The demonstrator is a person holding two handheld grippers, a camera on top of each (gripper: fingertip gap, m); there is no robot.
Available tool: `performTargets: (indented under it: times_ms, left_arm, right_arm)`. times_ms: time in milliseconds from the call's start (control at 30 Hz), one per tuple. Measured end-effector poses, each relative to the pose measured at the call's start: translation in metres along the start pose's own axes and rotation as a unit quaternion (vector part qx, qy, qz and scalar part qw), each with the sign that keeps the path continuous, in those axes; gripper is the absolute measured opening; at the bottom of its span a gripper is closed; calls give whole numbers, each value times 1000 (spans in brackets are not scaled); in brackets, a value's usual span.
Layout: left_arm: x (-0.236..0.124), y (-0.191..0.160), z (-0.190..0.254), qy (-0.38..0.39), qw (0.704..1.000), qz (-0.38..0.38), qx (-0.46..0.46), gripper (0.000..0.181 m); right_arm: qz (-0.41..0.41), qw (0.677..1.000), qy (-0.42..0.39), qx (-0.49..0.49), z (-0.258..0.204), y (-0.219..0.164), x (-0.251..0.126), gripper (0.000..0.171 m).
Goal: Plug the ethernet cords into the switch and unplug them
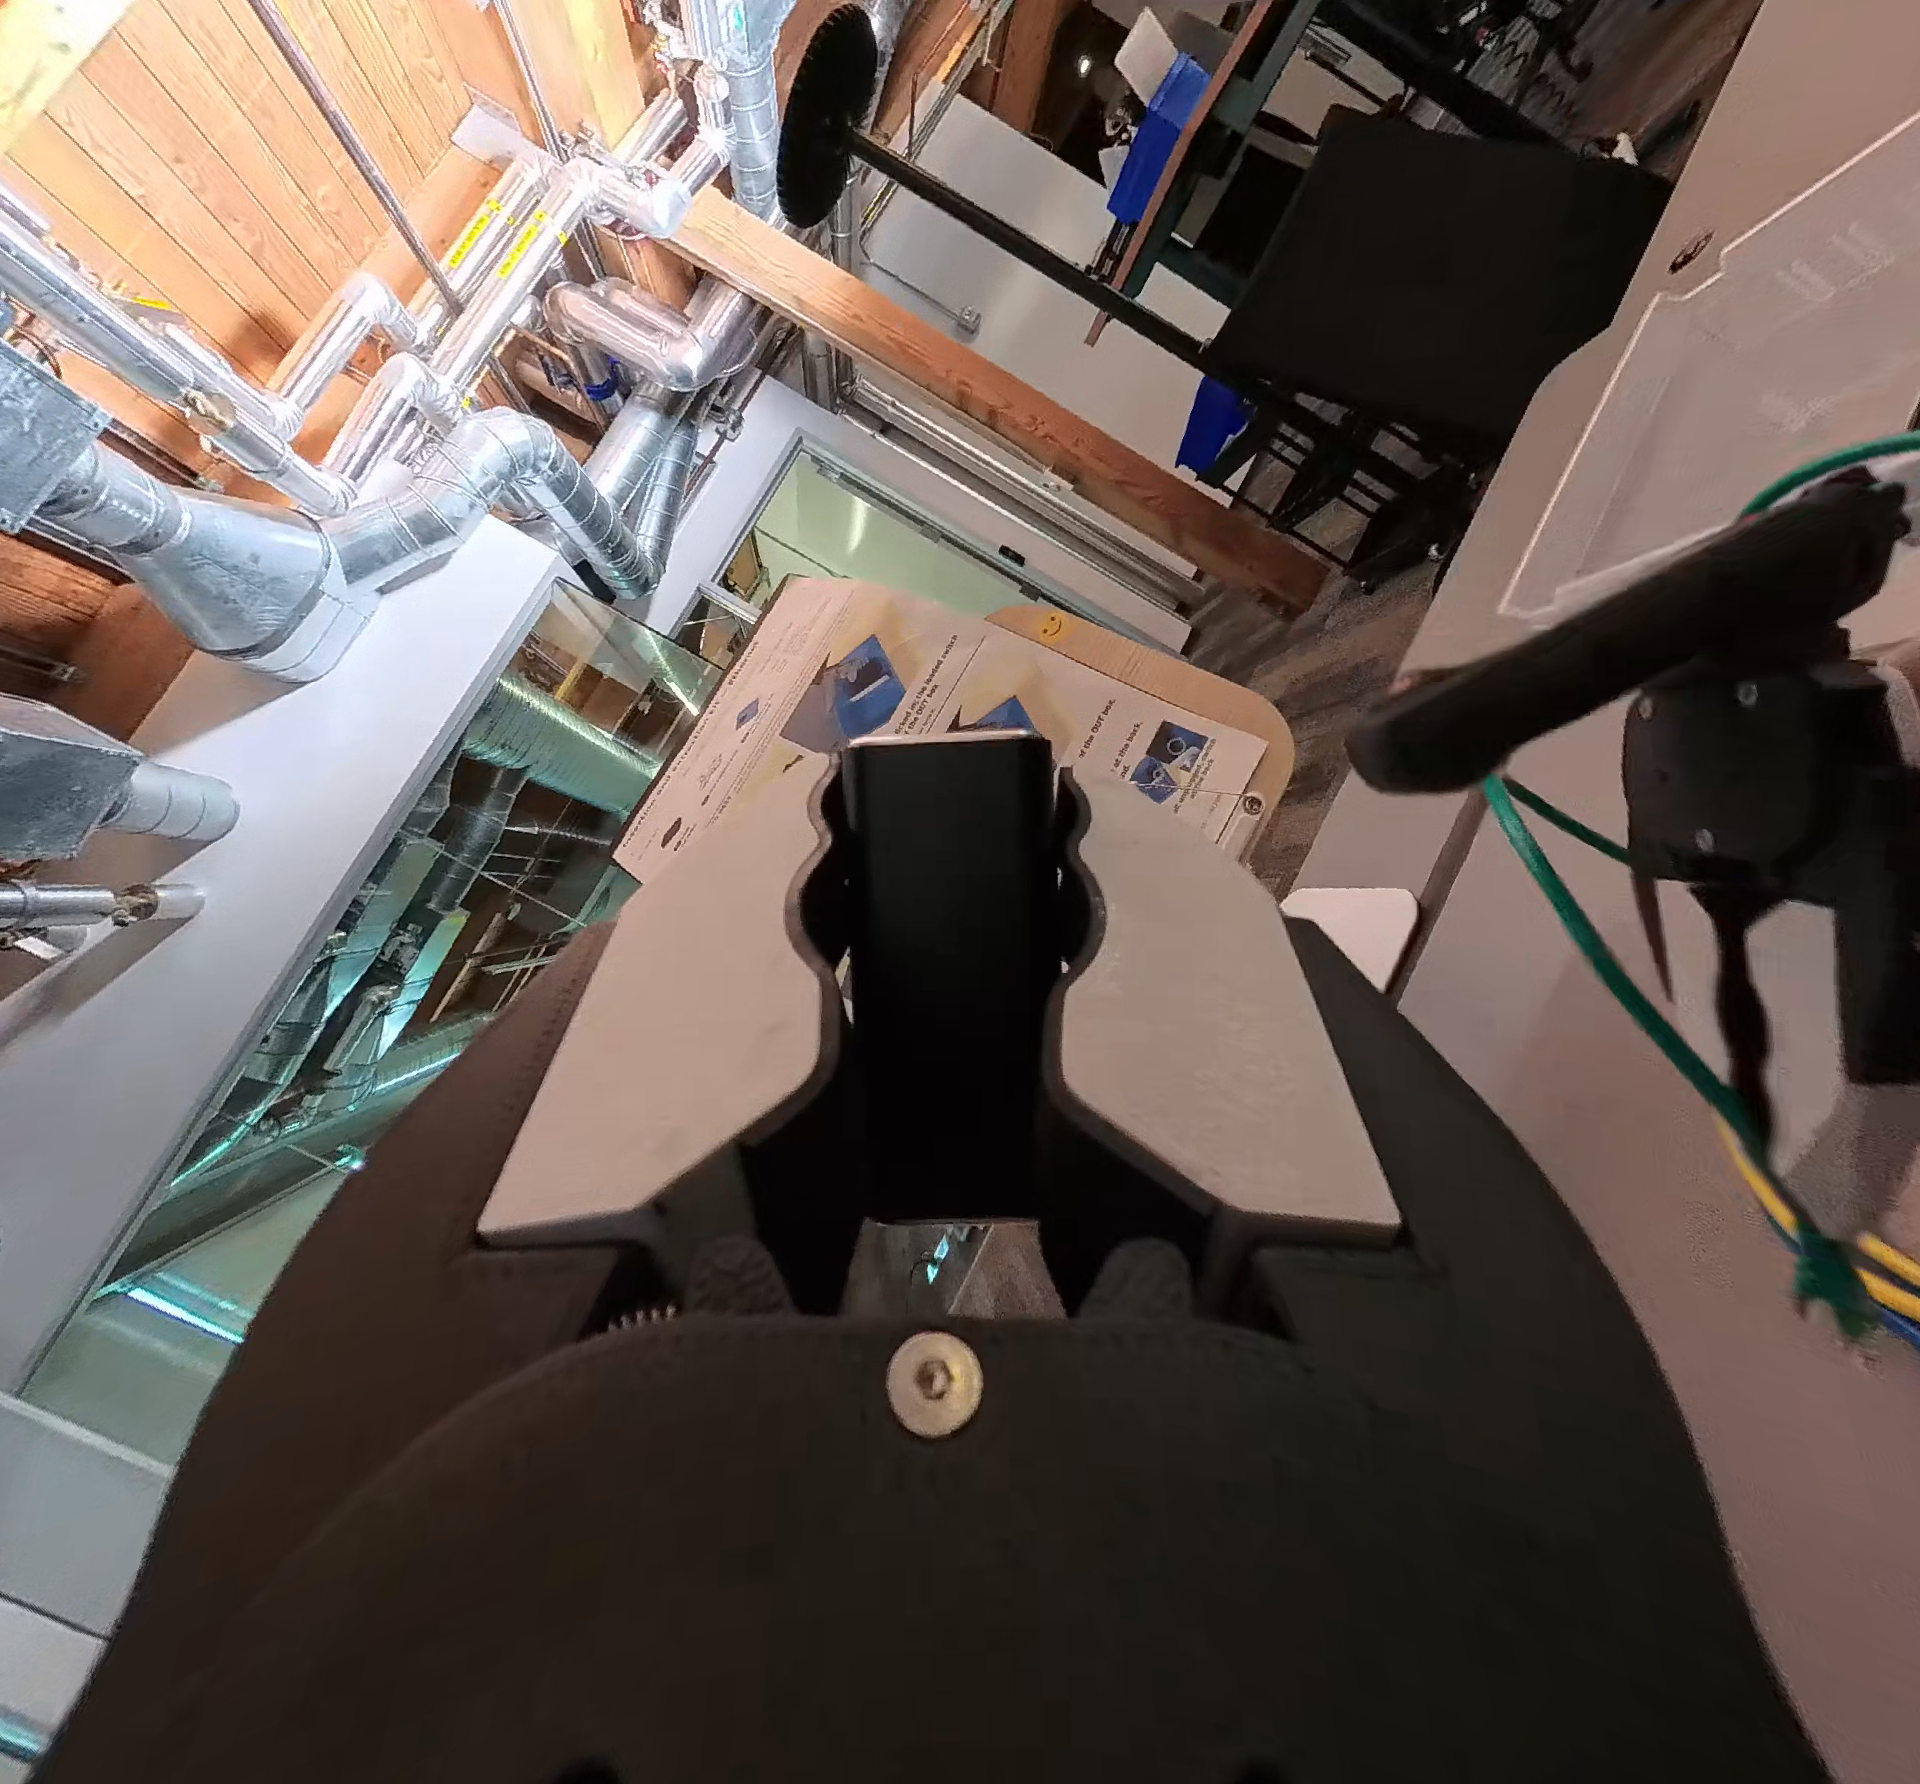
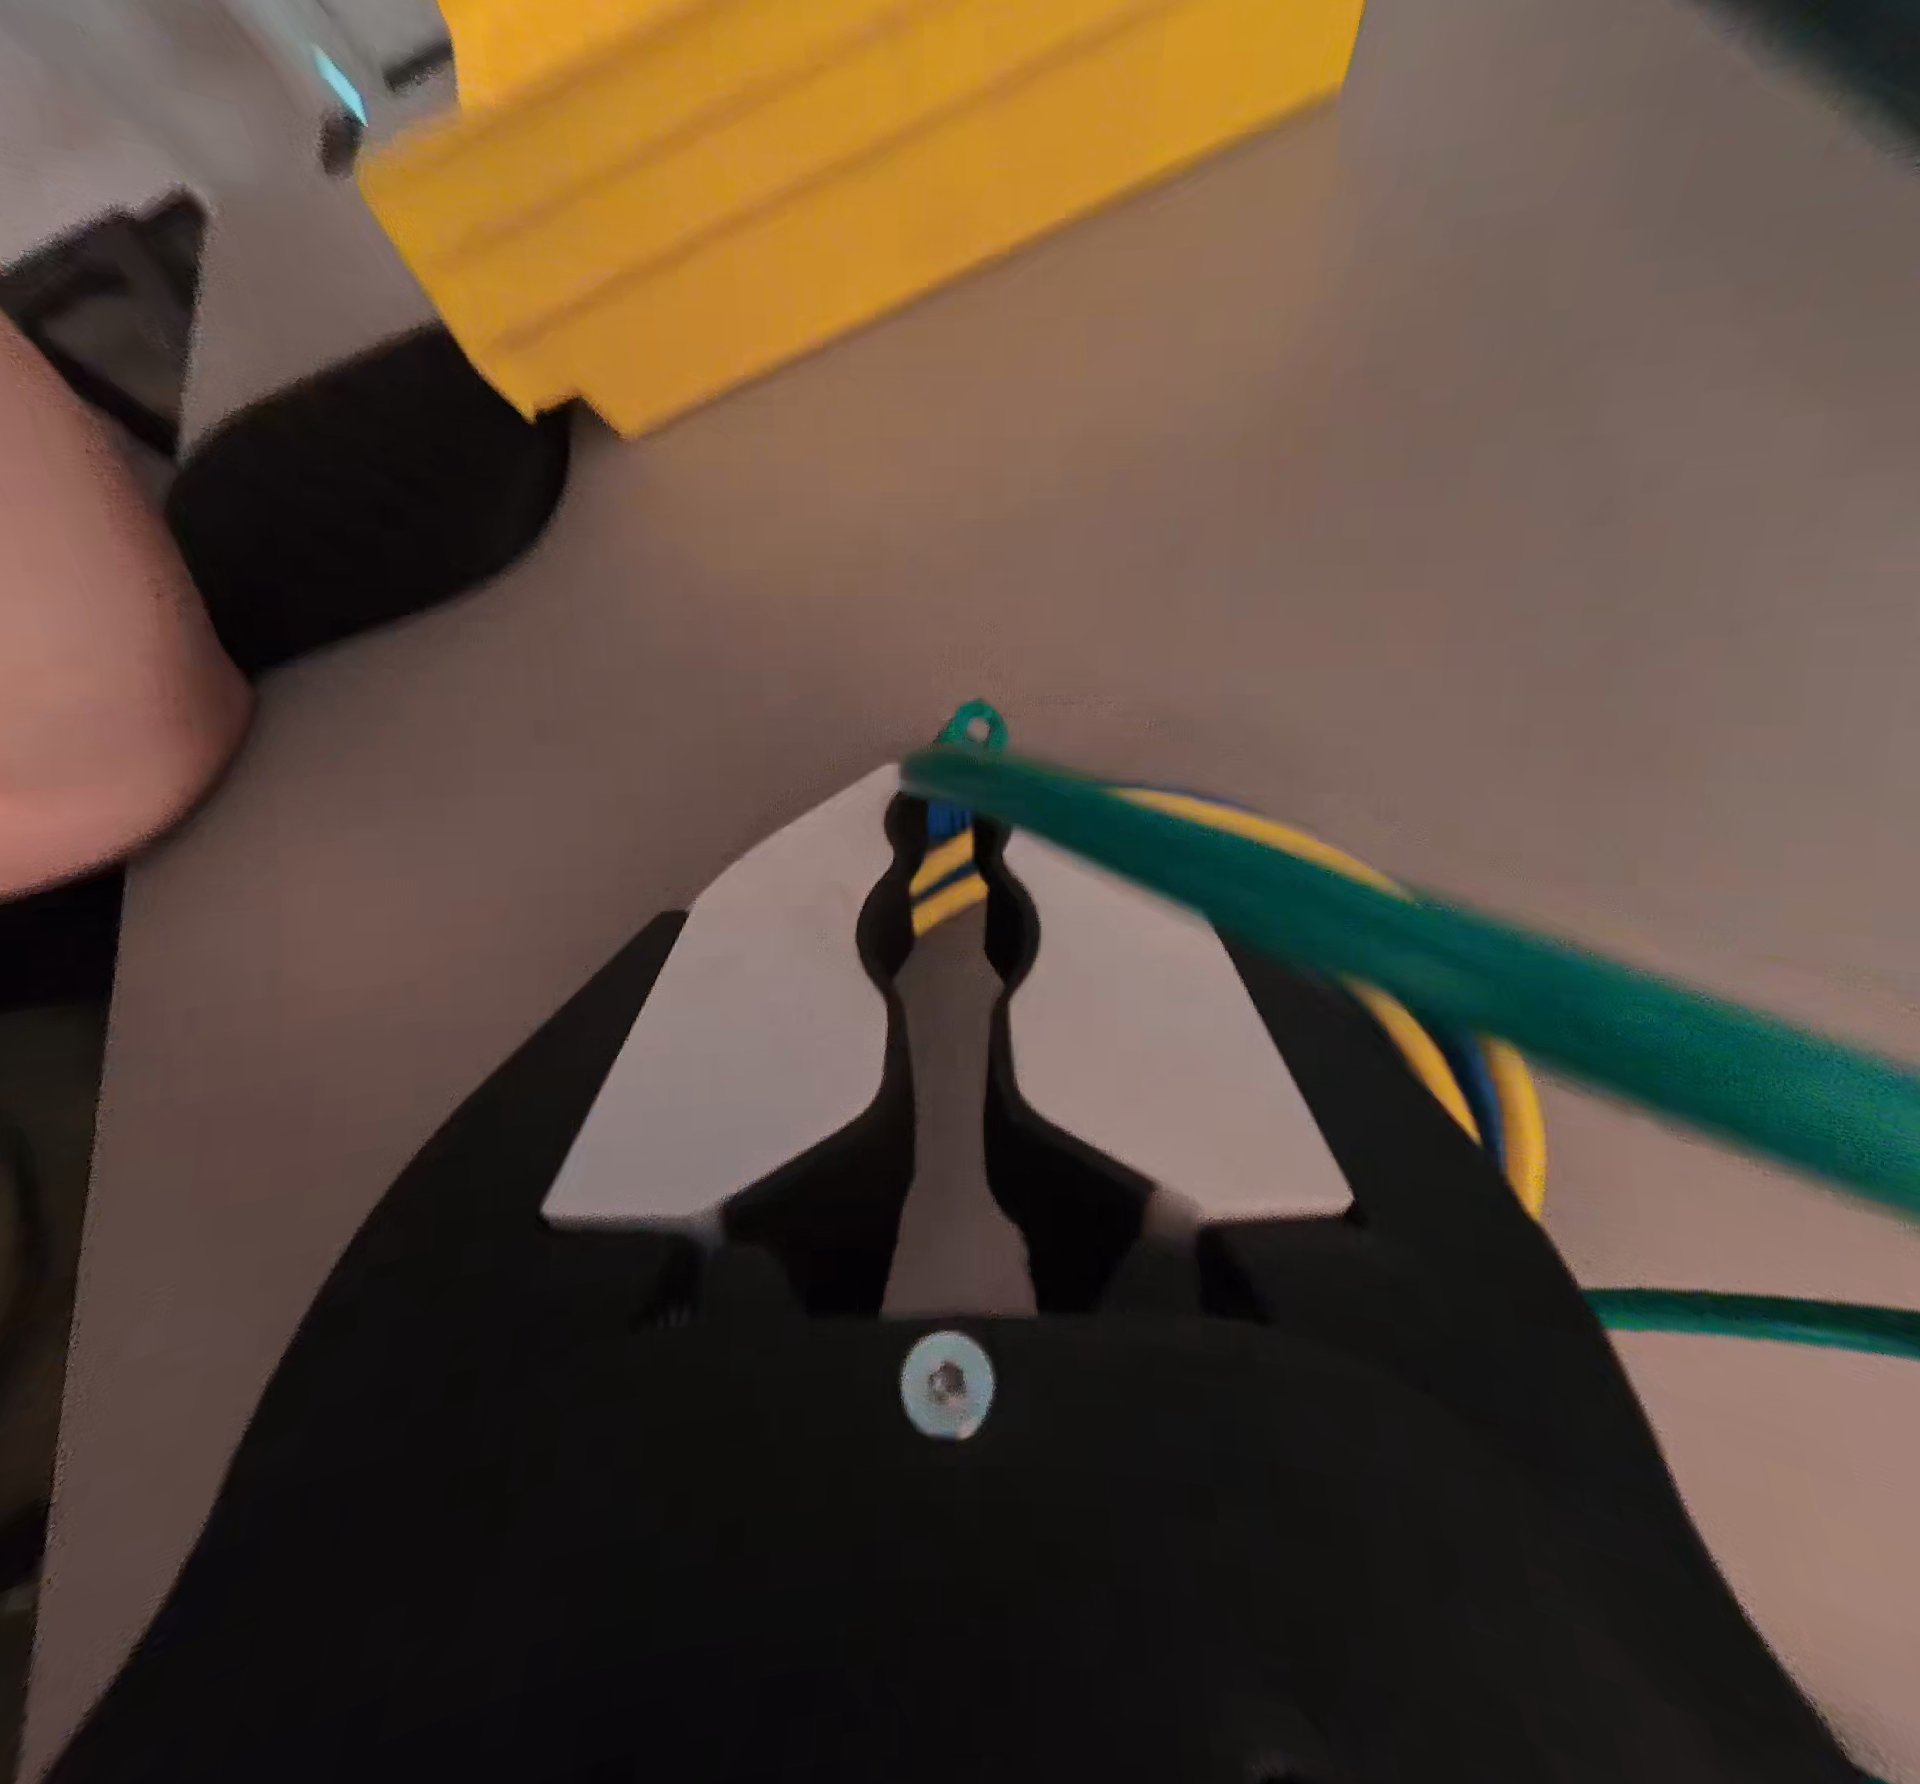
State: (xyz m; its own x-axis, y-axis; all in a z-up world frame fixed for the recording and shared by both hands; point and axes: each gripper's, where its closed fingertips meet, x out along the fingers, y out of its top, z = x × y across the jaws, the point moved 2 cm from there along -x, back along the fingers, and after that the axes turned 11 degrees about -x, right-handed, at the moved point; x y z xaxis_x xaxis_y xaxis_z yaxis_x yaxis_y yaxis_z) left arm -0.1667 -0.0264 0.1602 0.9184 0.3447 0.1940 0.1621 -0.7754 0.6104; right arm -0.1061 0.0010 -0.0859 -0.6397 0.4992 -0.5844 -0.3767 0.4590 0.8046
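Black metal fills my left gripper [image 1: 951,861]: its fingers clamp the switch [image 1: 945,955], tilted up toward ceiling pipes [image 1: 436,446]. A printed sheet [image 1: 914,695] lies beyond on a wooden board; I leave its wording unread. My right gripper [image 2: 948,835] is clenched on the bundled cords [image 2: 1455,986], green, yellow and blue, low over the grey table [image 2: 1351,487] near a yellow bin [image 2: 852,124]. Everything there is blurred.
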Motion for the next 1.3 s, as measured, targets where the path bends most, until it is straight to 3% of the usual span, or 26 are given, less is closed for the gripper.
performTargets:
  times_ms: [167, 333, 400, 467, 567, 633, 700, 800, 933, 967, 1033, 1100, 1200, 1300]
  left_arm:
    - [6, -3, 6, -19, 1000, 3, -13, 35]
    - [17, -7, 21, -51, 998, 6, -28, 35]
    - [21, -6, 28, -67, 997, 13, -37, 36]
    - [25, -3, 37, -88, 994, 24, -53, 36]
    - [29, 6, 52, -126, 988, 47, -79, 36]
    - [29, 16, 63, -154, 981, 65, -97, 37]
    - [26, 28, 72, -184, 972, 87, -118, 36]
    - [20, 46, 87, -239, 953, 116, -142, 36]
    - [13, 59, 110, -313, 925, 136, -164, 37]
    - [13, 59, 110, -315, 923, 137, -172, 36]
    - [22, 50, 101, -278, 933, 110, -198, 39]
    - [27, 43, 86, -254, 928, 87, -257, 53]
    - [32, 33, 66, -270, 875, 41, -399, 98]
    - [31, 27, 66, -328, 800, 10, -503, 114]
  right_arm:
    - [-143, 983, 101, -64, -27, -31, -20, 17]
    - [-155, 961, 220, -67, -70, -28, -92, 20]
    - [-172, 945, 254, -117, -91, -33, -122, 20]
    - [-119, 942, 247, -193, -104, -19, -142, 18]
    - [87, 942, 148, -290, -104, 46, -164, 20]
    - [222, 928, 8, -300, -82, 90, -183, 38]
    - [272, 902, -102, -318, -61, 103, -195, 56]
    - [220, 871, -198, -393, -46, 94, -182, 73]
    - [185, 851, -146, -469, -73, 86, -159, 42]
    - [176, 856, -139, -465, -73, 85, -158, 41]
    - [159, 856, -181, -458, -62, 89, -164, 40]
    - [147, 825, -275, -471, -47, 96, -175, 38]
    - [158, 783, -366, -478, -38, 106, -196, 38]
    - [127, 735, -436, -504, -30, 107, -204, 38]
